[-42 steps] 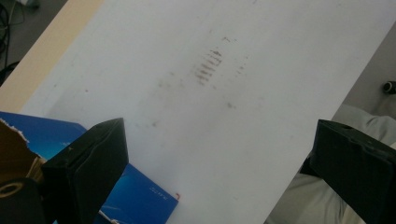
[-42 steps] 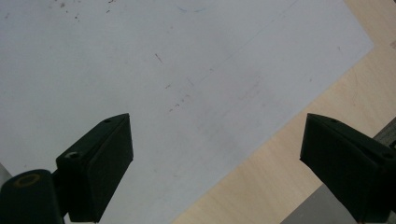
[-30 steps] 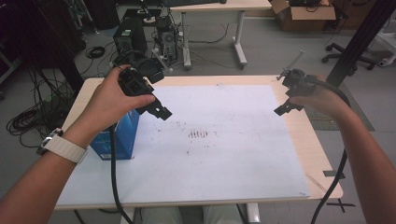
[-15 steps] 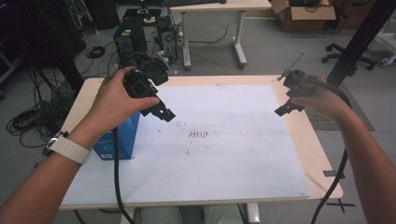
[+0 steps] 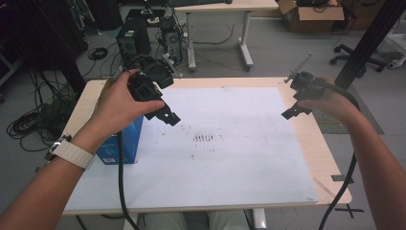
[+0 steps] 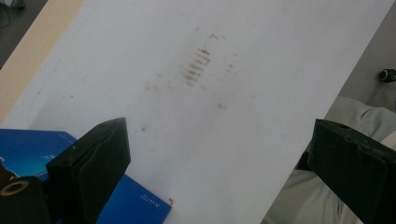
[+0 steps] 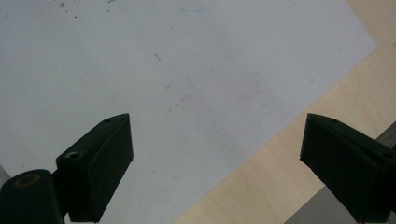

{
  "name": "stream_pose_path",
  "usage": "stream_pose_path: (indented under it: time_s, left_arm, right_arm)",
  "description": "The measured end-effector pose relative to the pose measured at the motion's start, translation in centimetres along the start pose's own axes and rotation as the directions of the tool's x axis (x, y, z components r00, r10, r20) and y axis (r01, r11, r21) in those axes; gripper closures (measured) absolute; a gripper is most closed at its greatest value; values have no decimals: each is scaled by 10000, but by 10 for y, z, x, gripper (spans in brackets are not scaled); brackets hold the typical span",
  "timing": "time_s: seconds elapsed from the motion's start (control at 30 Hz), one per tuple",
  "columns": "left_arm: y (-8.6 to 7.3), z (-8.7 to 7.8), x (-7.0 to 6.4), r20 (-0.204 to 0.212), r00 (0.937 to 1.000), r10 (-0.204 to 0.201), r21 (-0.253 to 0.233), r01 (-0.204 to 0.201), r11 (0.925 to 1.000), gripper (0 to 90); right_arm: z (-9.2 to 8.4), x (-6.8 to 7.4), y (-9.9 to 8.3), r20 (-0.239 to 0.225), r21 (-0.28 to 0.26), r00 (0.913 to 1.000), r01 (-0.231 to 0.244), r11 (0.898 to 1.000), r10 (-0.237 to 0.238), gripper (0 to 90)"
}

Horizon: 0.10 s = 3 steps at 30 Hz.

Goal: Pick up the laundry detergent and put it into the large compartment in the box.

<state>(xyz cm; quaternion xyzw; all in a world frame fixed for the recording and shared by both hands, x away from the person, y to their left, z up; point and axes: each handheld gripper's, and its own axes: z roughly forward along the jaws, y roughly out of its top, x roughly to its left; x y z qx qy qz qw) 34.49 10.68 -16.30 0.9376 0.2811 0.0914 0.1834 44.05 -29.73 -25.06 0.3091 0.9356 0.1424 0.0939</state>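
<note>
A: Left claw (image 6: 219, 172) status?
B: Jaws spread wide, empty, held above the white sheet (image 6: 224, 93); blue box (image 6: 42, 154) just beside it at the table's (image 5: 330, 158) left edge.
A: Right claw (image 7: 215, 163)?
B: Also wide, empty, over the sheet's edge.

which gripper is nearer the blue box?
The left gripper: it hovers just above and beside the blue box at the table's left edge. The right gripper is over the opposite, right side.
</note>
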Motion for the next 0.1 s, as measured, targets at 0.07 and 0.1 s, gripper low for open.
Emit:
stream_pose_path:
  time_s: [0.07,0.1]
  left_arm:
    - [1,1,0,5,10000,13,24,-13,10000,61]
    - [1,1,0,5,10000,13,24,-13,10000,61]
  right_arm:
    - [0,0,0,1,-5,10000,-3,10000,3,94]
    - [0,0,0,1,-5,10000,-3,10000,3,94]
